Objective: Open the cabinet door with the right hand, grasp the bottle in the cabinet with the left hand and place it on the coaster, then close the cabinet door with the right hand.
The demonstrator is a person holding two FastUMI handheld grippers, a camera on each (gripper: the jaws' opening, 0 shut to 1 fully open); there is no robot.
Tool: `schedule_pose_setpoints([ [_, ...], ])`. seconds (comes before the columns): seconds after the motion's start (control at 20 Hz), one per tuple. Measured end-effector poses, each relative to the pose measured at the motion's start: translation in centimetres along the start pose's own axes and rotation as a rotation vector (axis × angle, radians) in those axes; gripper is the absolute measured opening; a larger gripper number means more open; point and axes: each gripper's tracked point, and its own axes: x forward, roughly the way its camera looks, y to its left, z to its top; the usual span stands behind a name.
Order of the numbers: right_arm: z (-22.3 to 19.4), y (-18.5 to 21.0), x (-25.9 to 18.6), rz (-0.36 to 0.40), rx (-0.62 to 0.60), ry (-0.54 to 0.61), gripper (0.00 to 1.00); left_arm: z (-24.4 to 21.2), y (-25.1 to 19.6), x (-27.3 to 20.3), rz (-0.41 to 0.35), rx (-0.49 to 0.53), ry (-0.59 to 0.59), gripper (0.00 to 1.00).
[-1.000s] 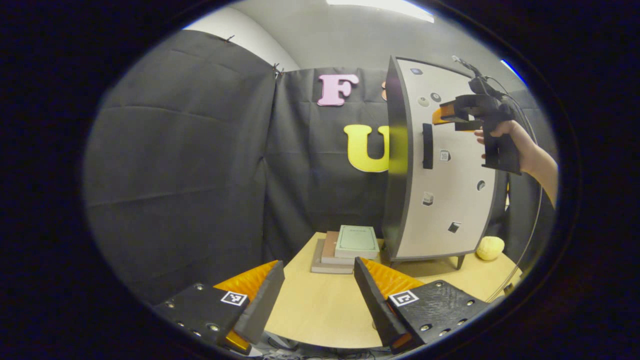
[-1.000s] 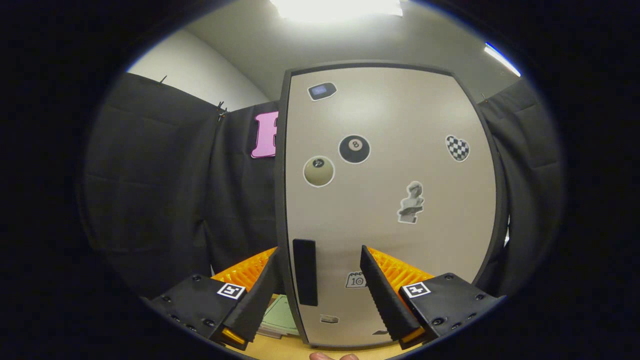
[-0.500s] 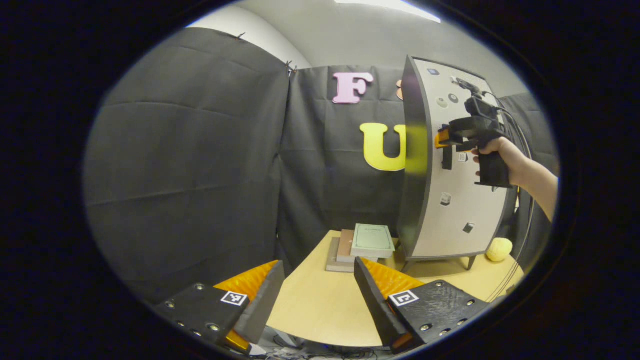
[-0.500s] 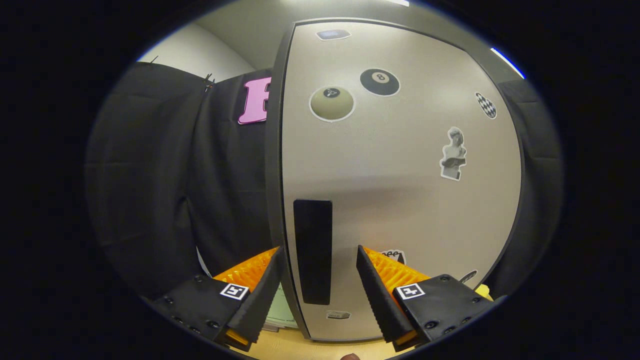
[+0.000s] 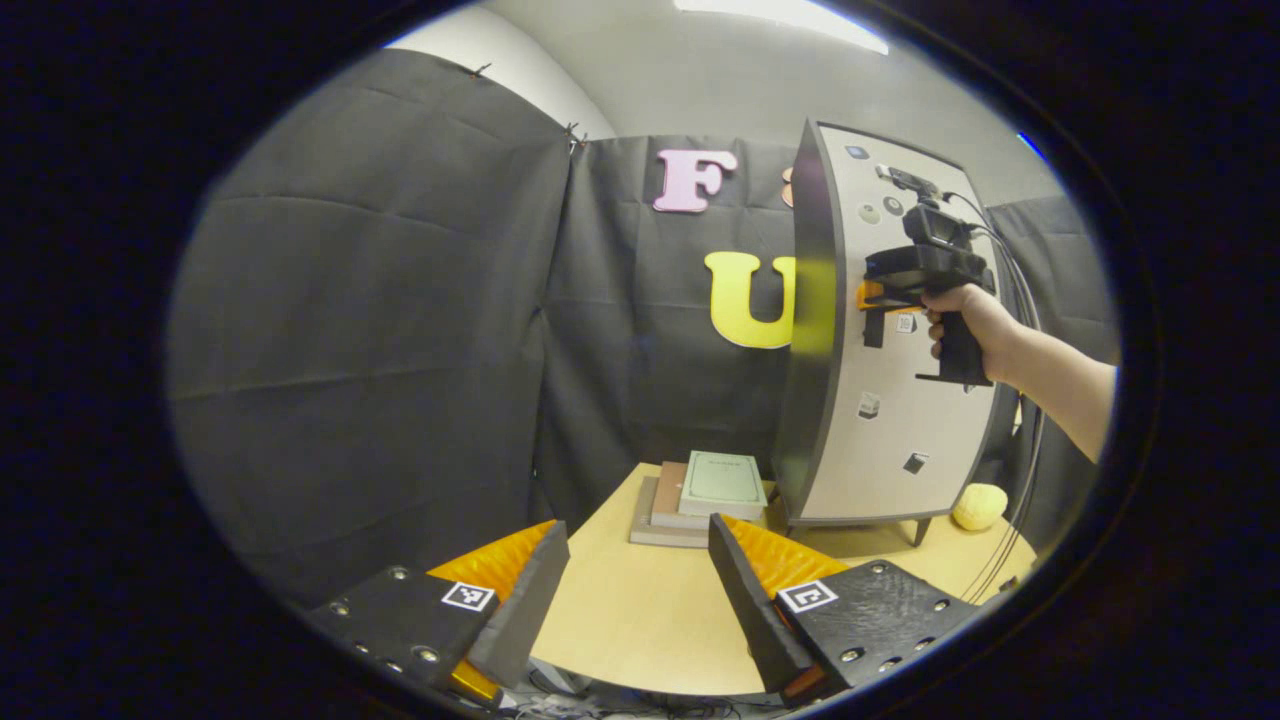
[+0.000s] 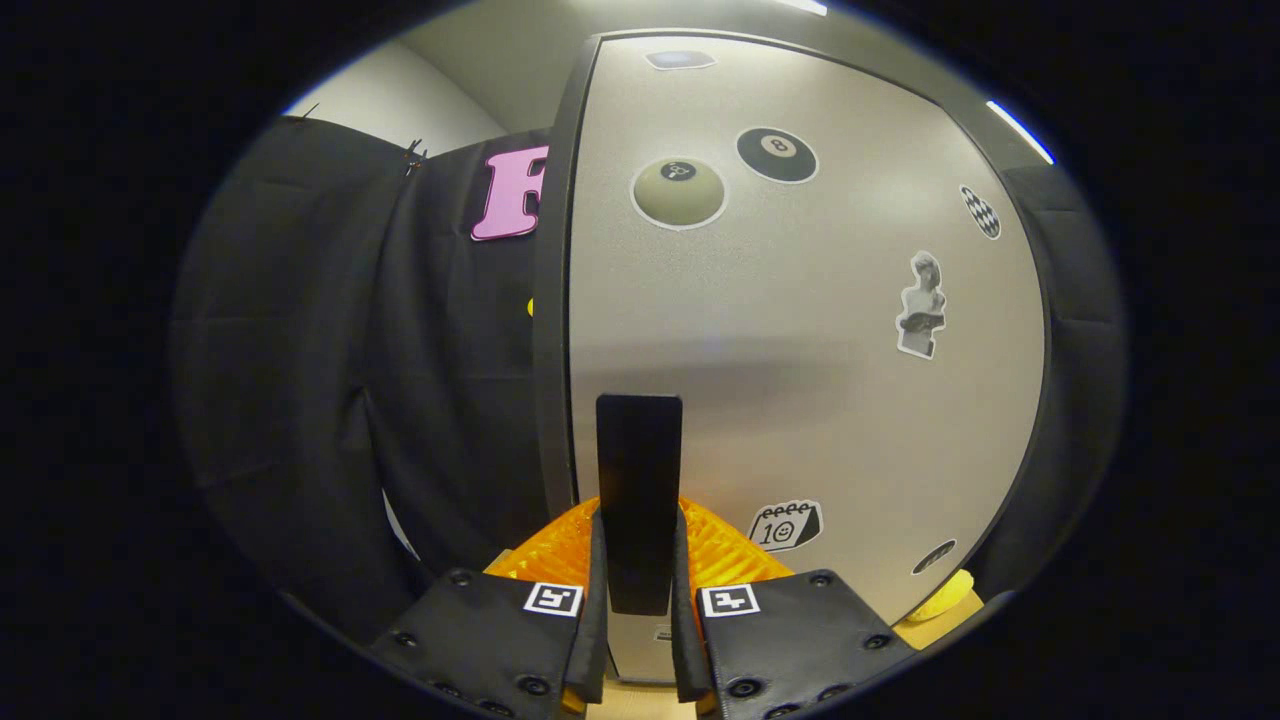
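A tall cabinet [image 5: 880,400] with a dark frame stands on the wooden table [image 5: 640,610]; its pale door [image 6: 800,360] carries several stickers and is closed. In the right gripper view my right gripper [image 6: 638,570] is shut on the door's black vertical handle [image 6: 638,470], both fingers pressing its sides. The left gripper view shows the same gripper [image 5: 885,295], held by a hand [image 5: 965,310], at the handle [image 5: 874,325]. My left gripper [image 5: 640,580] hovers open over the table's near edge, nothing between its fingers. The cabinet's inside is hidden.
A stack of books [image 5: 700,495] lies on the table left of the cabinet's foot. A yellow round object [image 5: 978,505] sits at the cabinet's right foot. Black cloth walls close in the back and left. Cables [image 5: 1015,530] hang at the right.
My right gripper moved in and went from open beside the handle to shut on it. The left gripper stayed open, its view drifting slightly.
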Motion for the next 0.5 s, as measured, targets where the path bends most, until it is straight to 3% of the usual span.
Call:
schedule_pose_setpoints([
  [0.5,-0.1,0.3,-2.1,0.125,-0.016,-0.018,0.18,-1.2,-2.2,0.8,-0.03,-0.047,0.018,0.85],
])
